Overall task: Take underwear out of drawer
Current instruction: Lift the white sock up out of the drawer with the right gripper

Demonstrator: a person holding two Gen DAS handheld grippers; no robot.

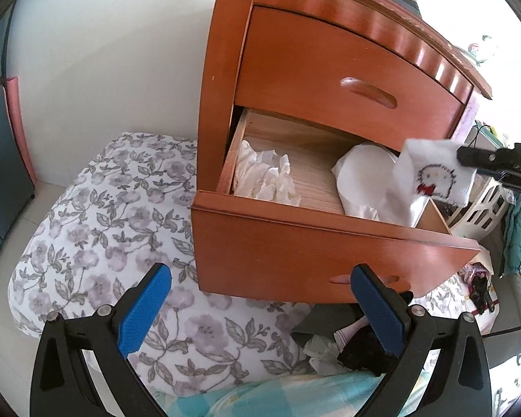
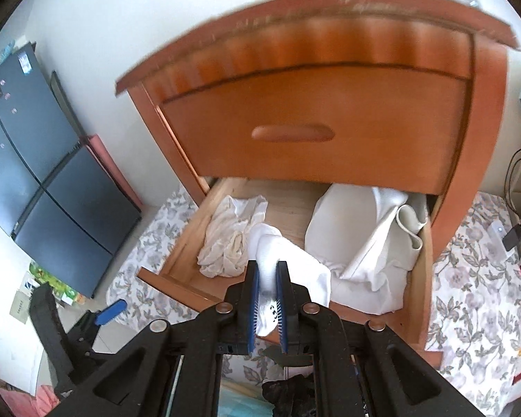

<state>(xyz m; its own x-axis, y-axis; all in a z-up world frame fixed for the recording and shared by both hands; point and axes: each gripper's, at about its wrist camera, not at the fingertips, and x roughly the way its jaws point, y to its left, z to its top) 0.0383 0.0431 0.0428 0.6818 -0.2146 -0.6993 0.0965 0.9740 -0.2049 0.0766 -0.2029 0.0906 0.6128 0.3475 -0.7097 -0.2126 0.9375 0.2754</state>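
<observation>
Right gripper (image 2: pixel 268 295), lower centre of the right wrist view: angled downward toward the open drawer (image 2: pixel 177 279), its two blue ribbed pads closed tightly on a fold of white underwear (image 2: pixel 278 253). In the left wrist view the same gripper enters from the right edge as a black bar, the garment (image 1: pixel 434 177) hanging from its tip above the drawer's right end, clear of the drawer front. Visible there is a small printed cartoon face with a red bow on thin, soft white fabric with a raw-looking lower hem.

Left gripper (image 1: pixel 260 309), bottom of the left wrist view: jaws spread wide, nothing between the blue textured pads, held in front of and below the drawer front.

Drawer: pale unfinished wood inside, glossy orange-brown curved front with a recessed oval handle; it belongs to a nightstand (image 1: pixel 295 52) whose upper drawer is closed. Inside remain a crumpled cream cloth (image 1: pixel 267 177) at left and a larger smooth white cloth (image 1: pixel 364 180) at right; whether these are garments is unclear. A quilt (image 1: pixel 104 226) with a grey floral print lies beneath the nightstand.
</observation>
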